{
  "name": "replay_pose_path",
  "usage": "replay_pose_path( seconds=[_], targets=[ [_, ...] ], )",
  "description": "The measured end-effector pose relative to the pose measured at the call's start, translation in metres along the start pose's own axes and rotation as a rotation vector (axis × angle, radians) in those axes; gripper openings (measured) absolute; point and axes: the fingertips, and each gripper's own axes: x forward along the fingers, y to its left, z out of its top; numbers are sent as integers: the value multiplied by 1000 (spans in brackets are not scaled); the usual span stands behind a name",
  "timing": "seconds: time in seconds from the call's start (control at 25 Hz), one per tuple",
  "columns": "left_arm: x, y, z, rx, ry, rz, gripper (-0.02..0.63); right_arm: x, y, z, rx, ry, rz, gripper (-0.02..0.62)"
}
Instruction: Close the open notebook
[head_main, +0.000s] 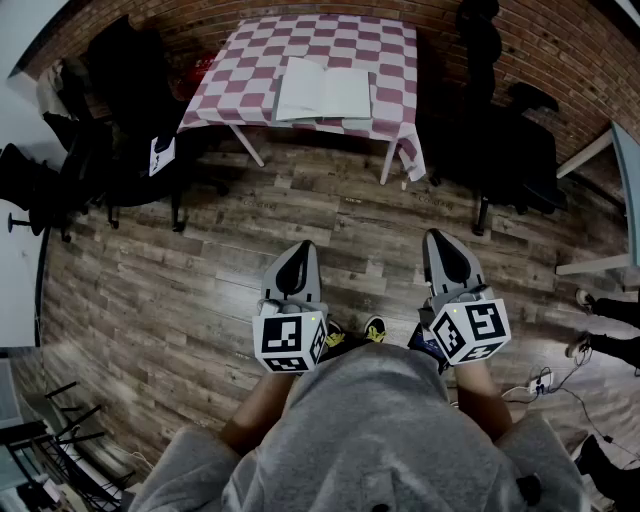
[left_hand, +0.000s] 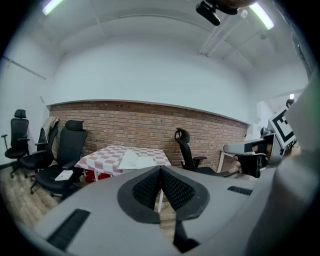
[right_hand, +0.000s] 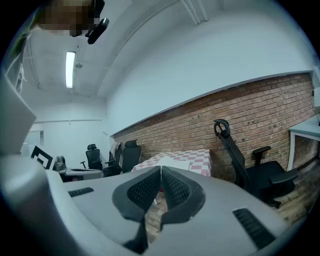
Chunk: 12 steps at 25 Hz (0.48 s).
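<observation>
A: Both the left tool (head_main: 300, 250) and right tool (head_main: 440, 240) are pressed together, empty.
B: The notebook (head_main: 322, 93) lies open on the far tabletop (head_main: 392, 60); light, floppy, so probably lift one cover's outer edge.

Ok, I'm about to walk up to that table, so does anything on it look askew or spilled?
Nothing stands out. The notebook lies open and flat on the checkered tablecloth, near its front edge, with nothing spilled around it. The left gripper and right gripper are both shut and empty, held well back from it.
</observation>
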Motion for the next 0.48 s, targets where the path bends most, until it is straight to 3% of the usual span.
replay_pose_path(
  seconds=[0.48],
  targets=[
    [-15,14,1,9,-11,12,11,0,6,-2,-36,1,-19,26]
  ],
)
